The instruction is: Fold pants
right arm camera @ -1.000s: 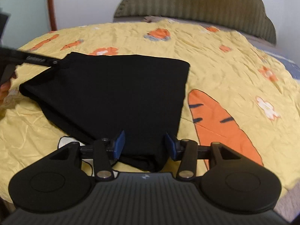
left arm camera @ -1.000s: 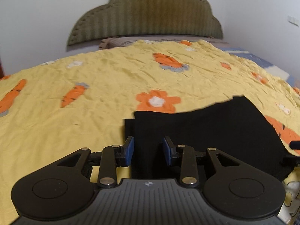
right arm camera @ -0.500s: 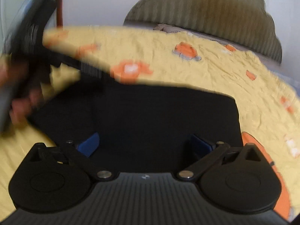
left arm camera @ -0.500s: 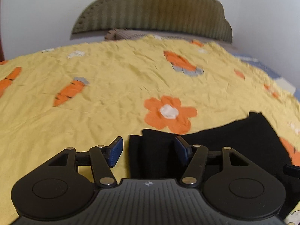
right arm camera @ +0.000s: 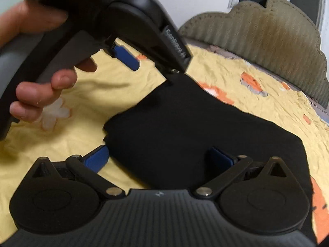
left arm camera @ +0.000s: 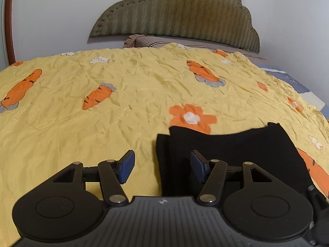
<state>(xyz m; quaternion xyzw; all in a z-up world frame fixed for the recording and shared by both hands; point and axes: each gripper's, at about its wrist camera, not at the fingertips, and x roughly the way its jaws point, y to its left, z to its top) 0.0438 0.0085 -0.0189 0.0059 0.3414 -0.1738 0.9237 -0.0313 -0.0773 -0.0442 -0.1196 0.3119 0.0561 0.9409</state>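
The black pants (left arm camera: pixel 230 154) lie folded into a flat block on the yellow carrot-print bedspread (left arm camera: pixel 92 127). In the left wrist view my left gripper (left arm camera: pixel 162 167) stands open over the block's left edge; the fabric lies under the gap and neither pad presses on it. Seen from the right wrist, my right gripper (right arm camera: pixel 158 157) is spread wide open just above the pants (right arm camera: pixel 195 123), holding nothing. The left gripper (right arm camera: pixel 150 70) shows there at the upper left, in a person's hand (right arm camera: pixel 41 90), its tip at the block's far corner.
A padded olive headboard (left arm camera: pixel 174 14) stands against the white wall at the far end of the bed. A blue sheet (left arm camera: pixel 287 78) shows past the spread's right edge. Yellow spread stretches to the left of the pants and beyond them.
Both grippers' jaws have spread wider, the right one fully. The right gripper has swept left across the pants towards the left gripper. The left gripper has shifted a little leftward.
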